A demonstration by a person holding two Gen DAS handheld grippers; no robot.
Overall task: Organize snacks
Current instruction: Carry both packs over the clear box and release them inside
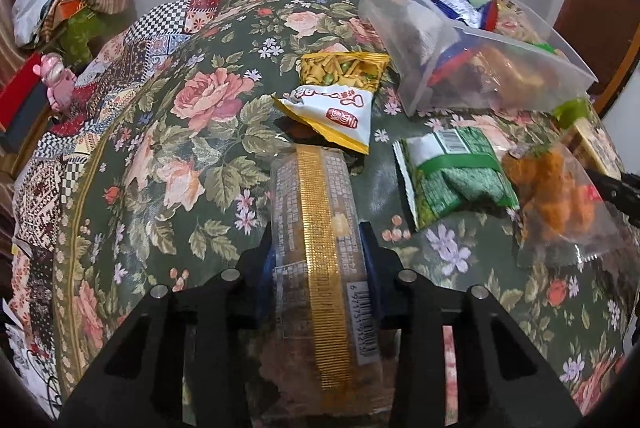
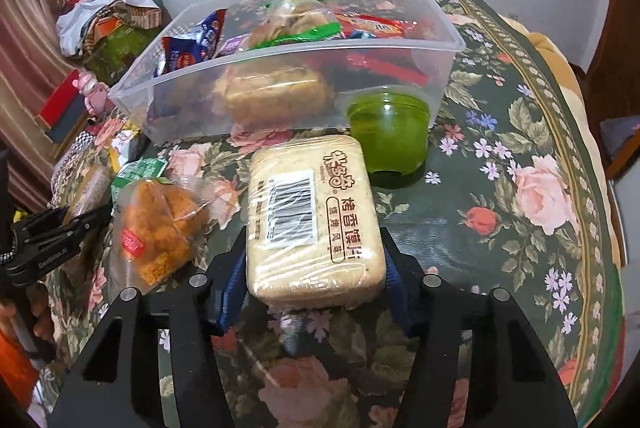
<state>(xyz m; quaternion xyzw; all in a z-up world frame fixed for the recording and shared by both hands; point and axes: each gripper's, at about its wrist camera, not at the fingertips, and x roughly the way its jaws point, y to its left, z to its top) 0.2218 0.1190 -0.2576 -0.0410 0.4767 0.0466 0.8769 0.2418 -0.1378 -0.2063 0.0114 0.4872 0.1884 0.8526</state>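
Snacks everywhere on the floral tablecloth, and both grippers have a packet: the left gripper has its fingers drawn in narrow, clamped on a long clear packet with a gold seam, while the right gripper squeezes the near end of a pale toasted bun-slice pack. Beyond them the clear plastic tub sits stuffed with wrappers, a green jelly cup just in front of it, an orange-crumb bag lying loose between the grippers.
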